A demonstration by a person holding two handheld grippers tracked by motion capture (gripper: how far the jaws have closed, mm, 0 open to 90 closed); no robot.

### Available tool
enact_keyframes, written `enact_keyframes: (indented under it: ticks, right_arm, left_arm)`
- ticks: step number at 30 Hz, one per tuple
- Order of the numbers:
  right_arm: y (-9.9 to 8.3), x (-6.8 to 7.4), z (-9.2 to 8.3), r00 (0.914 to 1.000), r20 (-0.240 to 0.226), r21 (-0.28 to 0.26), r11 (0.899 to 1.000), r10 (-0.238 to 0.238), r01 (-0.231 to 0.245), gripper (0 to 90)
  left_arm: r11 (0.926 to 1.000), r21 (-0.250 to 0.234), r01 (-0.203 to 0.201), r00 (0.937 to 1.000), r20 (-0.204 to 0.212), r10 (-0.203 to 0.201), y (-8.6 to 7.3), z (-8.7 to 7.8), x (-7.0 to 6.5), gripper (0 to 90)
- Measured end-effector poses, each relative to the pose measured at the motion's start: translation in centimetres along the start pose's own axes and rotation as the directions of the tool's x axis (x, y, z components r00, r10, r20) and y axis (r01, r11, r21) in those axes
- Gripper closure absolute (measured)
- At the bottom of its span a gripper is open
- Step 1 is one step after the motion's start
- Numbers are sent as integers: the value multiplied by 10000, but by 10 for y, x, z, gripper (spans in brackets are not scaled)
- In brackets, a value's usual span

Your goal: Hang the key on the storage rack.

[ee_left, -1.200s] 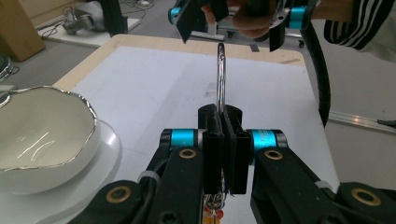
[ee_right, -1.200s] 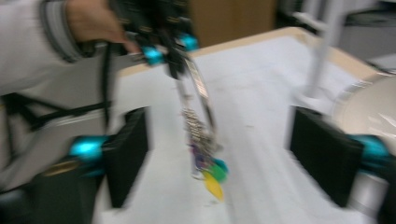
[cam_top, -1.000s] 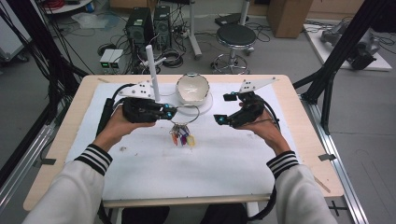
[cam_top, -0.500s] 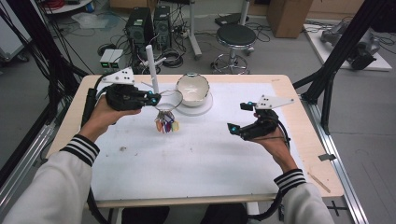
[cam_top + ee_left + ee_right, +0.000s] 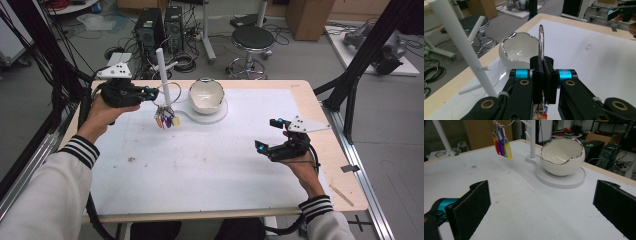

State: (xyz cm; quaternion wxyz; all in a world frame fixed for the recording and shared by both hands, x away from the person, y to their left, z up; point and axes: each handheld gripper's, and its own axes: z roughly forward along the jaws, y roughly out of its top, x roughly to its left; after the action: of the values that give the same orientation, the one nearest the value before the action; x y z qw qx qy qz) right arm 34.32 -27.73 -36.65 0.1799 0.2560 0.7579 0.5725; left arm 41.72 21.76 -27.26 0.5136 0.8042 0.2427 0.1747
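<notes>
The work surface was a wooden-edged table covered by a white mat with faint smudges. Beyond the table stood a black stool, computer towers, loose cables on a grey floor and cardboard boxes.

At the far side of the mat sat a white stand base carrying an egg-shaped white bowl with a jagged silver rim, and a white upright post with short pegs.

The task's thing was a metal key ring from which hung a bunch of coloured key tags in red, purple, yellow and orange. The ring hung in the air just beside the post, left of the bowl, with the tags dangling above the mat.

The left gripper had its jaws pressed together on the ring, pinching it. The right gripper had its jaws spread wide with nothing between them, low over the right part of the mat.

Compared with one second earlier, the left gripper had carried the ring from the middle of the mat leftward and toward the post. The right gripper had moved away to the right and nearer the person, so the two grippers were well apart.
</notes>
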Motion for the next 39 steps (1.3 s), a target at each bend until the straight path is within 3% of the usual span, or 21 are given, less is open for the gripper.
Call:
enact_keyframes:
  ticks: [7,23,30,39]
  right_arm:
    - [-20,0,-8,9985,410,-323,9989,366,-353,9]
    - [-51,0,-14,9932,1062,-737,9965,477,-400,9]
    - [-57,1,-15,9914,1243,-1027,9943,410,-282,9]
    - [-72,1,-13,9877,1468,-1016,9940,541,-393,9]
  left_arm:
    - [9996,3,268,9988,-415,-268,-4,2,10,871]
    - [9948,310,971,9906,-1003,-935,-17,13,33,871]
    - [9917,493,1188,9865,-1191,-1123,-22,19,41,871]
    - [9869,802,1397,9800,-1536,-1262,-29,28,51,870]
